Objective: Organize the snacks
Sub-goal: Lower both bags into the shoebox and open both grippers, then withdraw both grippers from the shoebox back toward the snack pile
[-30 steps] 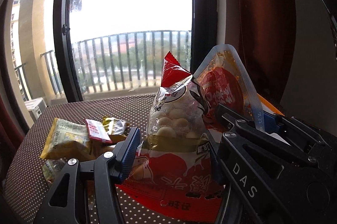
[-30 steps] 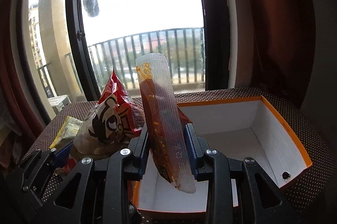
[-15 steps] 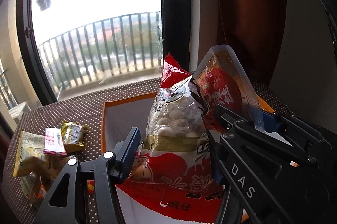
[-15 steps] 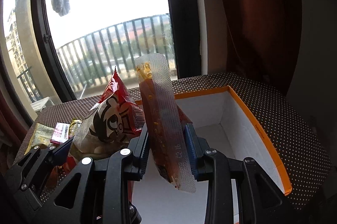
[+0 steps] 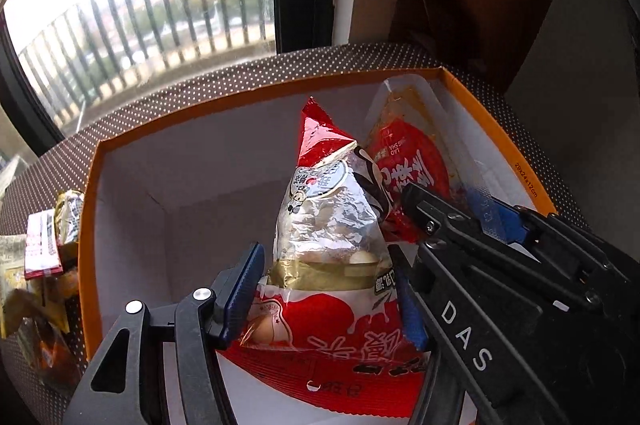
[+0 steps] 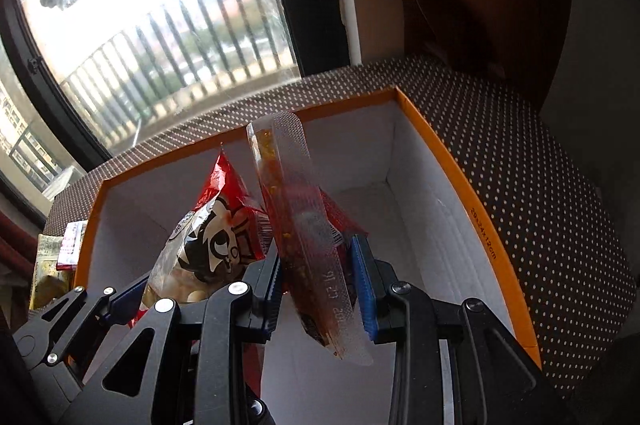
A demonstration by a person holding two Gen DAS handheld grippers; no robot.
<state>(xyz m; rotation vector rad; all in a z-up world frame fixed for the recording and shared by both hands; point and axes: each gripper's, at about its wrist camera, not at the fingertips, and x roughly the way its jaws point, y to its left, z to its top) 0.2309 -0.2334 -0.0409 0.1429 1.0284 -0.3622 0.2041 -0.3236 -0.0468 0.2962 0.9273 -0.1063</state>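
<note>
An orange-rimmed cardboard box [image 5: 256,93] with white inner walls lies below both grippers. My left gripper [image 5: 324,273] has a red and clear bag of round snacks [image 5: 328,225] upright between its pads. Its jaws are opening, and the bag still touches both pads. To its right, my right gripper [image 6: 320,289] is shut on a clear pouch of red-brown sauce [image 6: 300,225], held upright over the box [image 6: 472,193]. The two packets hang side by side, almost touching. In the right wrist view the snack bag [image 6: 208,237] shows at the left.
Several loose snack packets [image 5: 48,245] lie on the brown dotted tablecloth [image 5: 160,97] left of the box, also visible as packets [image 6: 60,253] in the right wrist view. A window with a balcony railing stands behind the table. A dark curtain hangs at the right.
Both grippers have carried their packets rightwards over the box and tipped downwards, so the box's inside now fills both views. The left jaws stand slightly wider.
</note>
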